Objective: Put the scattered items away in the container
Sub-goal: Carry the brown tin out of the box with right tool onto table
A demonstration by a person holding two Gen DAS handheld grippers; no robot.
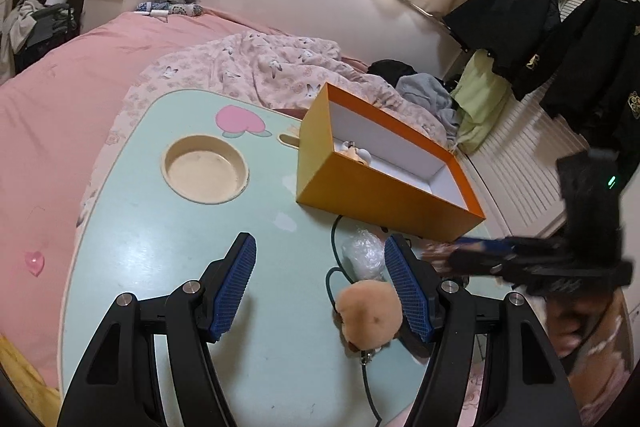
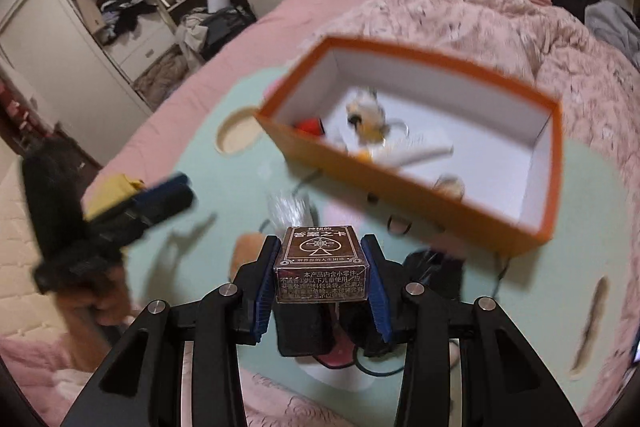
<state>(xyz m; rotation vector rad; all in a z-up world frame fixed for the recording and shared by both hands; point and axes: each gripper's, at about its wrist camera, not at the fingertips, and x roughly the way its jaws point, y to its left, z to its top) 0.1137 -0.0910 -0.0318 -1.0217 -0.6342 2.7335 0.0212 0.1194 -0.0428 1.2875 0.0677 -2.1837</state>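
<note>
An orange box (image 1: 384, 195) with a white inside stands on the mint table (image 1: 160, 247); several small toys (image 2: 366, 117) lie in it. My right gripper (image 2: 320, 243) is shut on a brown card box (image 2: 320, 267) and holds it above the table, just short of the orange box (image 2: 548, 163). In the left wrist view it shows as a blur at the right (image 1: 480, 251). My left gripper (image 1: 320, 243) is open low over the table. A tan plush ball (image 1: 368, 311) lies between its fingers, close against the right pad (image 1: 408, 291). A crumpled clear plastic wrap (image 1: 362, 253) lies just beyond.
A dark green cable (image 1: 334, 239) runs across the table past the plush. A round cup recess (image 1: 206, 173) is sunk in the table's left part. The table stands on a pink bed (image 1: 60, 115) with a rumpled quilt (image 1: 260, 71) behind the box. A pink heart (image 1: 35, 262) lies on the bedding.
</note>
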